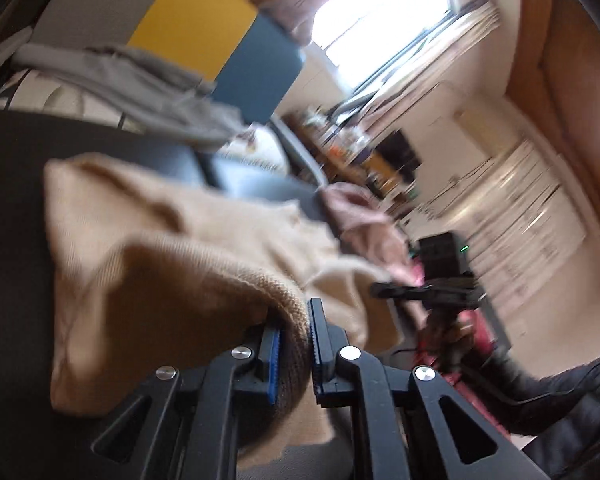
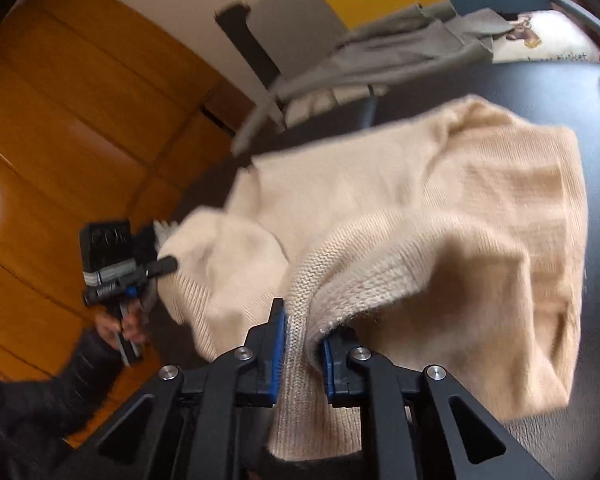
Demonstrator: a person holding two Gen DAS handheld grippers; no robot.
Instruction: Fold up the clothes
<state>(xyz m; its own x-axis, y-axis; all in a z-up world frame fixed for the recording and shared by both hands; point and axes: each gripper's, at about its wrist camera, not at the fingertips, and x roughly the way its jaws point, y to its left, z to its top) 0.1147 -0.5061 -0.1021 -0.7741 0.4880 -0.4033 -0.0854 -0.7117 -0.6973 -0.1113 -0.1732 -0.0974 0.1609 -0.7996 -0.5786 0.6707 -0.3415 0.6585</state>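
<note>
Both tongs — left (image 1: pixel 294 344), right (image 2: pixel 304 344) — clamped on cream sweater's (image 2: pixel 440 200) ribbed edge; sweater draped ahead.

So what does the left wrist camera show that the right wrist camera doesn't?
Only the left wrist view shows the bright window, a pink garment and the right hand-held gripper from outside. Only the right wrist view shows the wooden door and the left hand-held gripper from outside. Both show the beige sweater pinched by its ribbed edge, the dark table, a grey garment and the yellow and blue panels.
</note>
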